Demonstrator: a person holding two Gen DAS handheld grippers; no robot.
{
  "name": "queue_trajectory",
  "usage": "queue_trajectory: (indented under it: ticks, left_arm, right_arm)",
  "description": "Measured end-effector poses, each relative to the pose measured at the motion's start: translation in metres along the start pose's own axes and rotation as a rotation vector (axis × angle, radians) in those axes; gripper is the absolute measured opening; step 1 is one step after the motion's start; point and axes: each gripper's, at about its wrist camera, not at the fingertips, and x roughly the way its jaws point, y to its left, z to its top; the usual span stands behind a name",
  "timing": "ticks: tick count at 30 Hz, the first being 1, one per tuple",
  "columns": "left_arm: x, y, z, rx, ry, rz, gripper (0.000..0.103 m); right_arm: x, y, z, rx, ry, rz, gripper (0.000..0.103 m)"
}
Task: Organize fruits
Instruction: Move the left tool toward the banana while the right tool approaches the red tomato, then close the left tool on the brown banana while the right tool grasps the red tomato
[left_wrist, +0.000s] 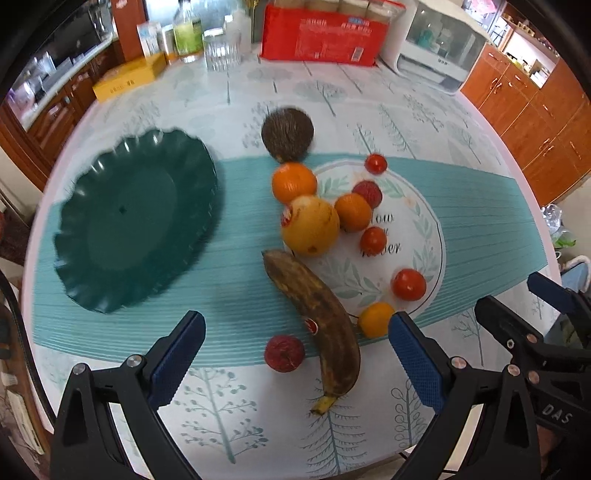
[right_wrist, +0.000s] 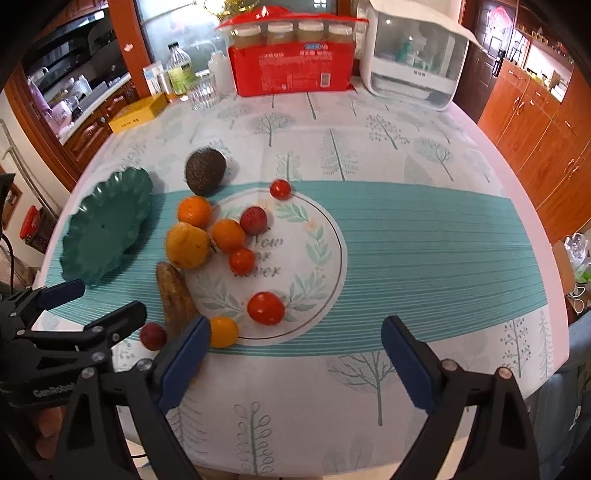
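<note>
I take the green plate (left_wrist: 136, 221) as my landmark: dark glossy plastic, round, with a scalloped, ruffled rim and nothing on it. All the fruit lies loose to its right on the tablecloth (left_wrist: 258, 417), a smooth sheet printed with pale trees and a ribbed teal band.

Nearest the plate's far right edge sits a round brown fruit (left_wrist: 287, 134) with a rough, bristly skin. Just toward me from it is an orange (left_wrist: 294, 182), touching a bigger yellow-orange fruit (left_wrist: 309, 226) that is smooth and carries a small red sticker. Against that one rests a smaller orange (left_wrist: 352, 212), with a bumpy red lychee (left_wrist: 367, 192) just beyond.

The banana (left_wrist: 317, 314) is long, curved and badly browned, mottled, with a yellow stem end pointing toward me. A second lychee (left_wrist: 284, 353) lies between it and the plate's side. Shiny red tomatoes (left_wrist: 408, 284) are scattered farther from the plate, and a small yellow-orange fruit (left_wrist: 376, 319) sits beside the banana.

My left gripper (left_wrist: 295, 354) hangs released above the banana, blue textured pads spread wide, gripping nothing. My right gripper (right_wrist: 295, 354) is likewise spread apart and empty over bare cloth, farther from the plate.
</note>
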Motion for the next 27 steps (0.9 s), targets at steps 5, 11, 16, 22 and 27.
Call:
queue_trajectory:
  ticks: [5, 11, 16, 22, 27]
  left_arm:
    - [0.025, 0.008, -0.009, -0.056, 0.064, -0.07, 0.098]
    - [0.046, 0.01, -0.011, -0.103, 0.118, -0.072, 0.089]
    - [0.056, 0.004, -0.004, -0.129, 0.13, -0.061, 0.083]
    - [0.075, 0.001, 0.005, -0.181, 0.181, -0.053, 0.066]
    - [0.088, 0.004, 0.01, -0.234, 0.212, -0.067, 0.06]
  right_arm:
    - [0.024, -0.009, -0.004, 0.003, 0.051, -0.01, 0.088]
    - [0.044, -0.014, -0.004, -0.002, 0.079, 0.029, 0.082]
    - [0.059, -0.012, -0.003, -0.02, 0.097, 0.064, 0.071]
    - [0.074, -0.009, 0.0, -0.026, 0.117, 0.111, 0.061]
    - [0.079, -0.003, 0.002, -0.058, 0.116, 0.14, 0.061]
